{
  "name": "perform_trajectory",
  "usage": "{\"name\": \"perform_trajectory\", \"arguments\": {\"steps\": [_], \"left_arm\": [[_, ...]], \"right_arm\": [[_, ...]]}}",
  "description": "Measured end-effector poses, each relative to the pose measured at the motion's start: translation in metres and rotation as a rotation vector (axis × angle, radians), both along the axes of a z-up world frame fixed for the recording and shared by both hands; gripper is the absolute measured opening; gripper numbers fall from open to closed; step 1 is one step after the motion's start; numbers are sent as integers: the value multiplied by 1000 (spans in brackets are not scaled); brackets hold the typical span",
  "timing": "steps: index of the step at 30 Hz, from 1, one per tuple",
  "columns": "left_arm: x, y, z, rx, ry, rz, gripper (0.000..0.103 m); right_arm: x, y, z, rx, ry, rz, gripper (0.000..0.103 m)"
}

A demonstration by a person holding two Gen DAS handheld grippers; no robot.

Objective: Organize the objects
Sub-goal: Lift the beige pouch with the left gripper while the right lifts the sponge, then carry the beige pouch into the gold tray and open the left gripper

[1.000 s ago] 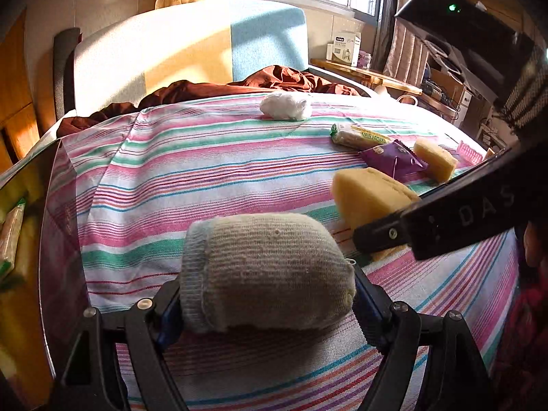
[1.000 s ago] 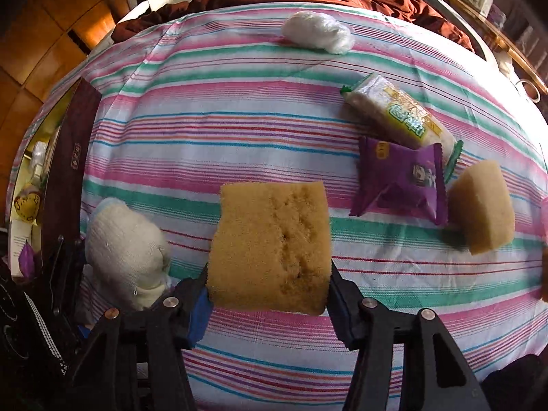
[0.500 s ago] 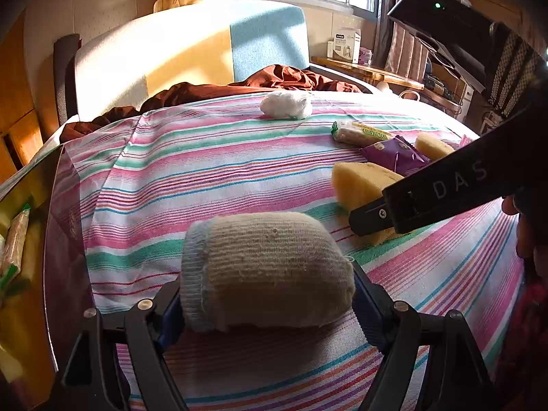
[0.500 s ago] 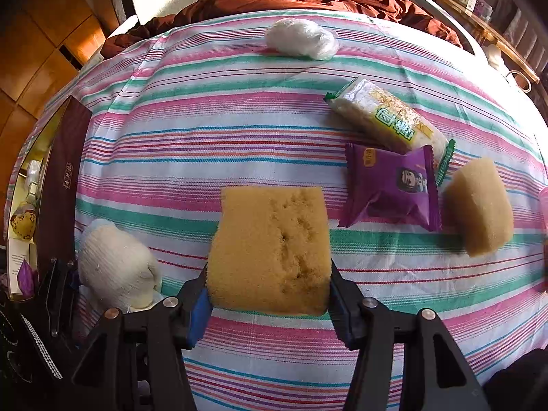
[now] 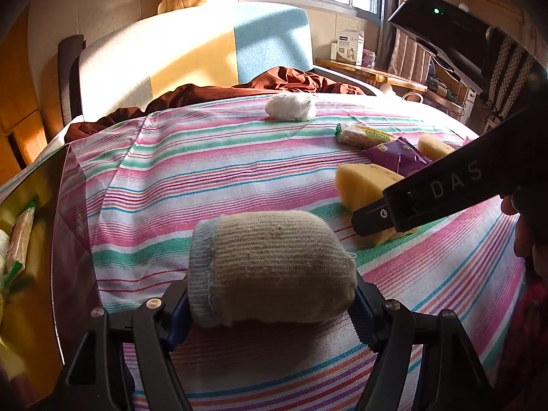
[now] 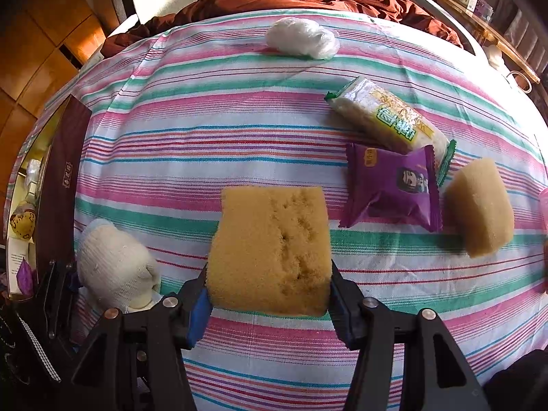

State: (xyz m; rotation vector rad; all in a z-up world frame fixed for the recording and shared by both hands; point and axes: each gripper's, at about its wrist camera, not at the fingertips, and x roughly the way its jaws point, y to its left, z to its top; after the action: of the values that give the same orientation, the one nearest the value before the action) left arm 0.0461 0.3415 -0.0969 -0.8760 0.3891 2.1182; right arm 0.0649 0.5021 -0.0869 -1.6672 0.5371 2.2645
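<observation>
My left gripper (image 5: 270, 311) is shut on a rolled beige sock (image 5: 270, 267), held just above the striped cloth; the sock also shows in the right wrist view (image 6: 116, 270). My right gripper (image 6: 269, 303) is shut on a yellow sponge (image 6: 270, 250), which shows in the left wrist view (image 5: 363, 185) to the right of the sock. On the cloth lie a second sponge (image 6: 479, 205), a purple snack packet (image 6: 390, 191), a clear wafer packet (image 6: 387, 118) and a white plastic bundle (image 6: 301, 39).
A dark box (image 6: 56, 185) holding snacks and small items stands at the left edge of the cloth (image 6: 205, 120). A brown blanket (image 5: 284, 80) and a padded headboard (image 5: 191, 48) lie behind. A desk with boxes (image 5: 349, 48) is at the far right.
The right gripper with the sponge has moved away from the left gripper, to the right, and lower toward the cloth. The sock stays held in the left gripper.
</observation>
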Motion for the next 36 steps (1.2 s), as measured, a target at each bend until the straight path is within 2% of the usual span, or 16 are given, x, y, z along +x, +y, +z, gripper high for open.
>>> {"name": "perform_trajectory", "arguments": {"steps": [7,11,14,16,19,22,31,34,36], "left_arm": [[2,-4,4,-13,-5,-2,72],[4,-11,13,-3,-58,-7,72],[8,-23,35,50,-77,-25,72],[10,-33,55,80,-56,-24,72],[-3,-54,84,136,-58,8,72],[-29,-79,100,153,-51,87,72],[-146,-196,95,99,-112,461,72],[-179,-225,93,64,-114,533,72],[-198,-240,87,56,-151,560,73]], "right_arm": [[0,3,0,-10,7,-5,59],[0,3,0,-11,10,-6,59],[0,3,0,-10,9,-6,59],[1,3,1,-6,7,-3,59],[0,1,1,1,4,-1,59],[-1,-1,2,9,0,3,59],[-3,-4,0,27,-9,13,59],[-4,-5,0,28,-10,14,59],[-4,-5,0,29,-10,14,59]]}}
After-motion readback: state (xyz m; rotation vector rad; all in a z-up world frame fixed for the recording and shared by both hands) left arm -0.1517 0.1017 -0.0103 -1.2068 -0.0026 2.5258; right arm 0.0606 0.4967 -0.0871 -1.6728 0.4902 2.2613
